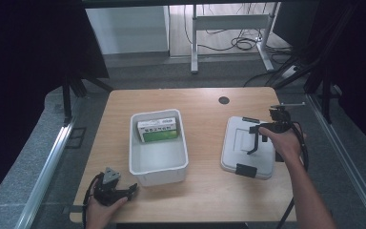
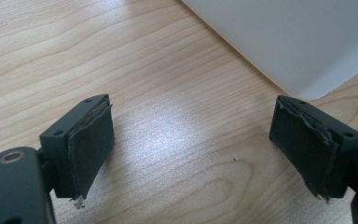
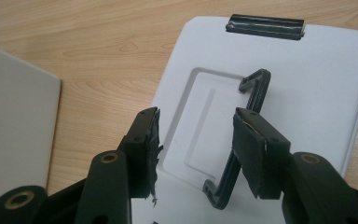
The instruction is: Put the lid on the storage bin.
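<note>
the white lid [image 1: 248, 148] lies flat near the counter's [image 1: 205, 191] right edge, its black handle [image 3: 242, 140] raised. the right gripper [image 3: 198, 149] hovers over it, open, jaws either side of the handle without pressing. the left gripper [image 2: 191, 144] rests open at the near left corner, beside the white bin [image 1: 158, 164] holding a green box [image 1: 158, 130].

The white bin [image 1: 158, 151] is cut by the upper right edge of the left gripper view and by the left edge of the right gripper view. Lettering on the green box [image 1: 158, 130] inside it is too small to read. The right gripper's pad [image 3: 256, 156] hides the middle of the black lid handle [image 3: 242, 144]. The lid's [image 3: 317, 93] right rim leaves the frame.
</note>
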Motion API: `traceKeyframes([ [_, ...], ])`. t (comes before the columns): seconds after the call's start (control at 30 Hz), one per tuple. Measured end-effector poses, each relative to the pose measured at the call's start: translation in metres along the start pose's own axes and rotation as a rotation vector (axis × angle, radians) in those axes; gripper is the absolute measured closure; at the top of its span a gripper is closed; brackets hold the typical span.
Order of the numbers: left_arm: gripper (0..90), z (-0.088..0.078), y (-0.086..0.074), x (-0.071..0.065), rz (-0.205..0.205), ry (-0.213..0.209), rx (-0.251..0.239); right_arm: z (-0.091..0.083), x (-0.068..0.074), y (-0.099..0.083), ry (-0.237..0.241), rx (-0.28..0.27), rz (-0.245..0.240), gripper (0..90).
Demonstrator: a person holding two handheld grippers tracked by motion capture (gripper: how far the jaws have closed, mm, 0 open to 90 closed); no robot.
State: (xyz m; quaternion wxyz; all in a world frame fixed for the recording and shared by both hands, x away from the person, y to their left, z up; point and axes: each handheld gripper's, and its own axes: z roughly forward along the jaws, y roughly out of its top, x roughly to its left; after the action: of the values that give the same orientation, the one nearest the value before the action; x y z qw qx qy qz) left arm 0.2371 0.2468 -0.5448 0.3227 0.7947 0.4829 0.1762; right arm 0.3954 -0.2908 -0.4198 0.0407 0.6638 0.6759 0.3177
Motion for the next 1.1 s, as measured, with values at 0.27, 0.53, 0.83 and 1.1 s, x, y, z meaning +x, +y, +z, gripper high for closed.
traceKeyframes([
  [0.27,13.7,0.000,0.000,0.000,0.000,0.000,0.000,0.004,-0.004,0.005,-0.053,0.028,0.003,54.8],
  [0.53,13.7,0.000,0.000,0.000,0.000,0.000,0.000,0.015,-0.007,0.004,-0.095,0.064,0.019,58.5],
  [0.83,13.7,0.000,0.000,0.000,0.001,0.000,0.000,0.024,-0.013,0.005,-0.117,0.116,0.066,63.4],
  [1.1,13.7,0.000,0.000,0.000,0.000,0.000,0.000,0.031,-0.015,0.006,-0.132,0.152,0.105,67.3],
])
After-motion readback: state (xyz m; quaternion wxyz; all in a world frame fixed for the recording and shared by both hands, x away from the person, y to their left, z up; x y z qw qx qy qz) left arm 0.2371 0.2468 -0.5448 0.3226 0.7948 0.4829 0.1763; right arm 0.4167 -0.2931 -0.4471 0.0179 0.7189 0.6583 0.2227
